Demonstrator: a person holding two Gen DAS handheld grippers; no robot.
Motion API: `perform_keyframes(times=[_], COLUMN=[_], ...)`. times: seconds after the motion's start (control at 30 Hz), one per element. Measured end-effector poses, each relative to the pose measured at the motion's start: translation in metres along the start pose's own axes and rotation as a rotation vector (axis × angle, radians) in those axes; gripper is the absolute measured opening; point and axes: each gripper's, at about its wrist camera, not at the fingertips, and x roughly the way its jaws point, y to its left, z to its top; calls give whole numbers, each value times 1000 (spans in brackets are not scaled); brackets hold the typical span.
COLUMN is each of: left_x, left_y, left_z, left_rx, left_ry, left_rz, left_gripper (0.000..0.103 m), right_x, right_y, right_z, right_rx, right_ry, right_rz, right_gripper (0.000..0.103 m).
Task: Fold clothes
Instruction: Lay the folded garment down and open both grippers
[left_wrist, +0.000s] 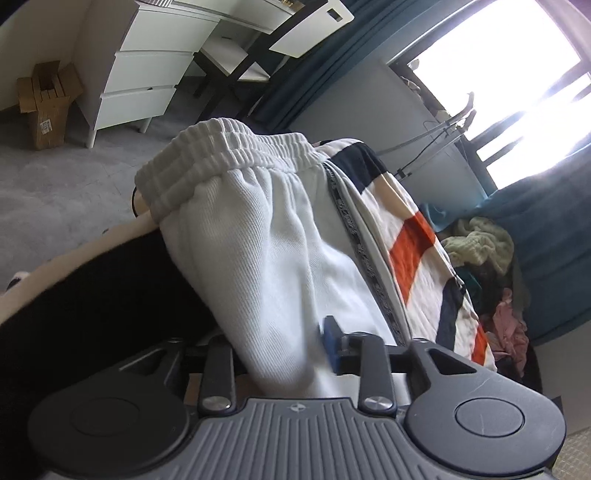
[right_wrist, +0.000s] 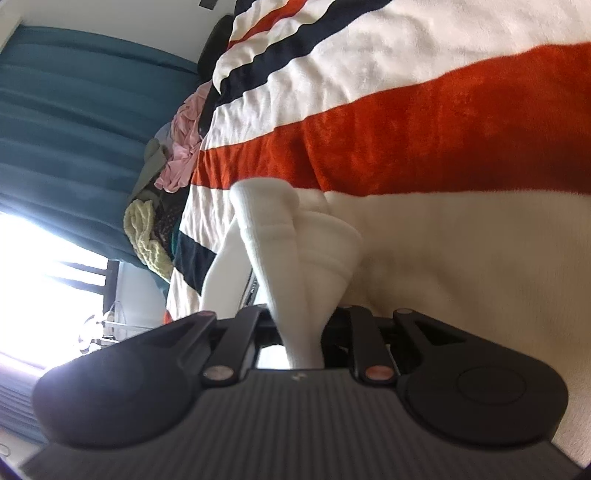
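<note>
Here both grippers clench white knit pants: the left gripper (left_wrist: 284, 347) bites fabric running up to 12 o'clock, the right gripper (right_wrist: 301, 332) pinches a bunched fold. The pants (left_wrist: 258, 236) look soft and limp; the elastic waistband (left_wrist: 221, 155) seems the firmest hold. Beyond lies a striped blanket (right_wrist: 406, 122), with a clothes pile (right_wrist: 177, 155) at 10 o'clock.

White trousers (right_wrist: 295, 258) hide the right gripper's fingers (right_wrist: 338, 325).

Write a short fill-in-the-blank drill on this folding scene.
1. Both grippers grip the white ____.
2. The blanket has white, navy and ____ stripes.
3. The curtain is ____.
4. The left gripper views a white ____ with three drawers.

Missing words: pants; orange; teal; dresser.
</note>
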Motion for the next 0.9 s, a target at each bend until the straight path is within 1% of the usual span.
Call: perform_keyframes(times=[0.07, 0.1, 0.13, 0.17, 0.2, 0.23, 0.3, 0.37, 0.43, 0.6, 0.67, 0.77, 0.9], left_x=[-12, -17, -23, -30, -37, -43, -50, -53, -50, -18, -6, 17, 54], left_y=[-4, -8, -13, -17, -23, -29, -45, -65, -85, -131, -150, -172, -194], left_z=[-10, -15, -20, -28, -35, -41, -51, -62, -71, -97, -110, -129, -151], left_rx=[-2, 11, 28, 48, 71, 94, 165, 242, 316, 483, 532, 604, 701], left_ry=[-8, -16, -21, -26, -35, -46, -86, -125, -144, -91, -76, -60, -28], left_rz=[-3, -2, 7, 16, 17, 14, 12, 21, 20, -7, -30, -51, -29], left_gripper=[65, 67, 69, 73, 74, 75, 80, 80, 81, 81, 81, 81, 81], right_x=[0, 1, 1, 1, 1, 1, 2, 2, 3, 3, 4, 9, 19], right_y=[2, 2, 3, 4, 5, 6, 7, 9, 11, 14, 12, 6, -2], right_z=[0, 0, 0, 0, 0, 0, -1, -1, -1, -3, -4, -8, -10], right_rx=[-1, -2, -3, -3, -4, -5, -6, -7, -9, 11, 38, 87, 120], right_ry=[-3, -4, -6, -7, -9, -10, -13, -16, -19, -69, -85, -83, -45], right_rz=[14, 21, 28, 34, 41, 48, 62, 76, 90, 129, 114, 50, 31], right_gripper=[19, 23, 33, 39, 52, 60, 61, 62, 62, 62, 62, 61, 61])
